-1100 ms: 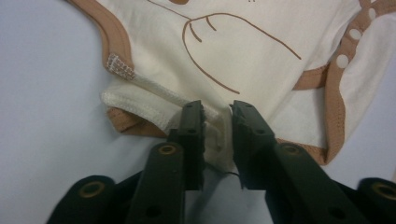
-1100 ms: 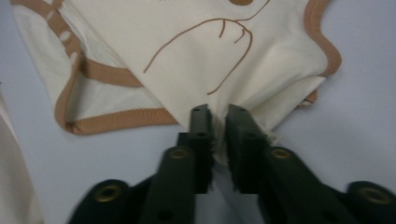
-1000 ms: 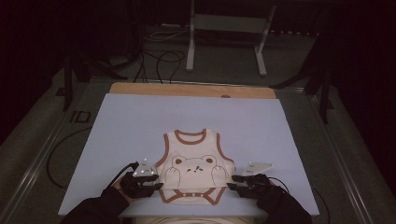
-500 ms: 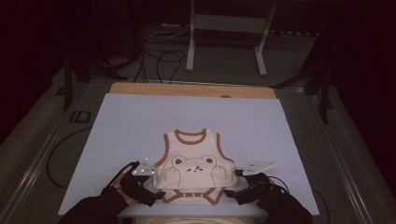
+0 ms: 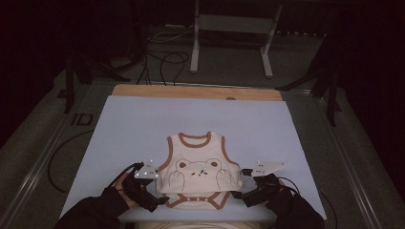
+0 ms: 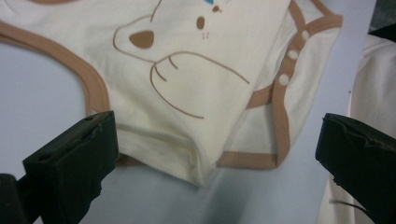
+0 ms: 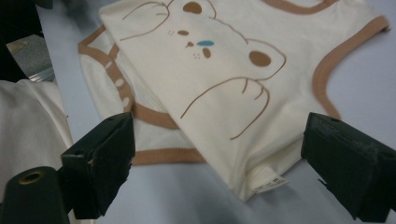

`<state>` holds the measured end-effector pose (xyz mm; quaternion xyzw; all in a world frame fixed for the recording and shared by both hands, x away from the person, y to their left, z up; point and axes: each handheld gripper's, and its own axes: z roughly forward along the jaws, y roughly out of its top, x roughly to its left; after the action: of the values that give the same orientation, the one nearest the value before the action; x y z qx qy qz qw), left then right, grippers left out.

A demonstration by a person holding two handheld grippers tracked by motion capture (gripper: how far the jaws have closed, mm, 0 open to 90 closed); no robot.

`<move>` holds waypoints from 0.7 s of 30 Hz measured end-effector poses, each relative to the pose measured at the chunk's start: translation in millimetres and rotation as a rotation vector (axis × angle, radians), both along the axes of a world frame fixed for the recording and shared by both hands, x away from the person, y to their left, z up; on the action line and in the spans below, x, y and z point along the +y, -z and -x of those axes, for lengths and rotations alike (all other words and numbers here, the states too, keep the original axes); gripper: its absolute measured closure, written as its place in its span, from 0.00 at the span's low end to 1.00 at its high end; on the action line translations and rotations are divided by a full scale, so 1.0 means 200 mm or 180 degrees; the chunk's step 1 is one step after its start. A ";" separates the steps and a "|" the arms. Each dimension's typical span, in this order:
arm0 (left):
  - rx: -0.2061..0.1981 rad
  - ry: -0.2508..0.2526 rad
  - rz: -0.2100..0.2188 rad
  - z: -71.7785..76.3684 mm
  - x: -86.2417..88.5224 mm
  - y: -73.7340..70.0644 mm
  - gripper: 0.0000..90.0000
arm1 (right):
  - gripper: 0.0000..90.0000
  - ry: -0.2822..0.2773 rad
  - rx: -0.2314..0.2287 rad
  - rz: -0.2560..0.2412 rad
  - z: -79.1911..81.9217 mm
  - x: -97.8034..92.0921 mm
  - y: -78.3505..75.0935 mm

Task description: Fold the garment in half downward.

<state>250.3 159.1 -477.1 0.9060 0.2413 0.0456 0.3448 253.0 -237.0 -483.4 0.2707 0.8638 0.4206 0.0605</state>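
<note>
A cream bodysuit (image 5: 198,174) with brown trim and a bear print lies flat on the pale blue mat (image 5: 143,124), near the mat's near edge and about midway across it. Its neck points away from the person, its snap end toward them. The lower part is folded up, so the brown-edged snap flap shows at the bottom.

The left gripper (image 5: 152,198) sits at the bodysuit's lower left corner, just beside the cloth. In the left gripper view its jaws stand wide apart, with the folded corner of the bodysuit (image 6: 187,116) between them but not pinched; three pale snaps (image 6: 293,54) show along the brown band to the right.

The right gripper (image 5: 249,196) sits at the lower right corner, likewise just beside the cloth. In the right gripper view its jaws are also spread wide, the folded side edge of the bodysuit (image 7: 219,93) lying between them, untouched. A small white label (image 7: 268,182) sticks out from the fold near the bottom. At the left of that view a piece of white cloth (image 7: 28,126) lies off the mat's edge.

Both hands wear dark sleeves; each gripper carries a grey plate (image 5: 268,167) on top
</note>
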 end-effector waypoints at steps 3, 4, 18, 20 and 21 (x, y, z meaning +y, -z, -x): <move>-0.0017 0.0033 -0.0010 -0.01 0.00 -0.03 0.00 | 0.11 0.0014 -0.0061 0.0010 -0.01 -0.01 -0.05; -0.0032 0.0034 0.0003 -0.01 0.00 -0.03 0.00 | 0.11 0.0007 -0.0073 0.0007 -0.01 -0.01 -0.06; -0.0180 0.0071 -0.0056 -0.06 0.00 -0.14 0.00 | 0.12 -0.0021 -0.0280 0.0049 -0.10 0.01 -0.19; -0.0189 0.0079 -0.0058 -0.07 0.00 -0.15 0.00 | 0.12 -0.0011 -0.0309 0.0039 -0.12 0.01 -0.21; -0.0205 0.0080 -0.0058 -0.08 0.00 -0.16 0.00 | 0.12 -0.0013 -0.0314 0.0026 -0.13 0.02 -0.21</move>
<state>266.3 159.5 -444.3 0.9101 0.2181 0.0726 0.3447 278.1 -233.8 -440.7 0.2476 0.8620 0.4300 0.1032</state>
